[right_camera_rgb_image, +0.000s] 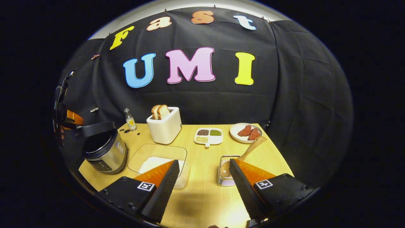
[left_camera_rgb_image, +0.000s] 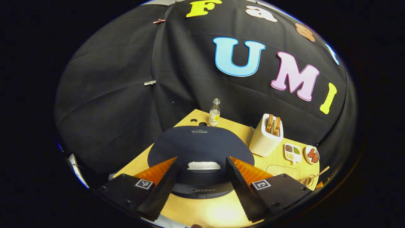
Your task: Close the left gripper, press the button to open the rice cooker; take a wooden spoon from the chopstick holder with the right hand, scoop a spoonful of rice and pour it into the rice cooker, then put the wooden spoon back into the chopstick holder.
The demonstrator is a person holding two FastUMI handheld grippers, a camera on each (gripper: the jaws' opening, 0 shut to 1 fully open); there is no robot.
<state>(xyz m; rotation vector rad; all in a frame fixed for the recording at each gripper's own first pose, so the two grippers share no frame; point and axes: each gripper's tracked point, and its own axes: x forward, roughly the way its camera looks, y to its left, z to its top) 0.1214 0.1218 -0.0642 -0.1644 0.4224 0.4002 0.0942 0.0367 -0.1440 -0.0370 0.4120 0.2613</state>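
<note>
The rice cooker (left_camera_rgb_image: 199, 145) sits right below my left gripper (left_camera_rgb_image: 201, 160), its dark lid down and its white button (left_camera_rgb_image: 204, 165) between the spread fingers. My left gripper is open and holds nothing. In the right gripper view the cooker (right_camera_rgb_image: 106, 155) stands at the table's left, with the left gripper (right_camera_rgb_image: 95, 128) reaching over it. My right gripper (right_camera_rgb_image: 204, 163) is open above the table front. A wooden spoon (right_camera_rgb_image: 250, 150) leans in the metal chopstick holder (right_camera_rgb_image: 225, 180) just by its right finger. The glass tray of white rice (right_camera_rgb_image: 152, 160) lies by its left finger.
A white toaster (right_camera_rgb_image: 164, 128) with bread slices and a small bottle (right_camera_rgb_image: 129, 119) stand at the back. A divided dish of beans (right_camera_rgb_image: 208, 135) and a plate of red slices (right_camera_rgb_image: 246, 131) lie back right. The table edge runs close behind the holder on the right.
</note>
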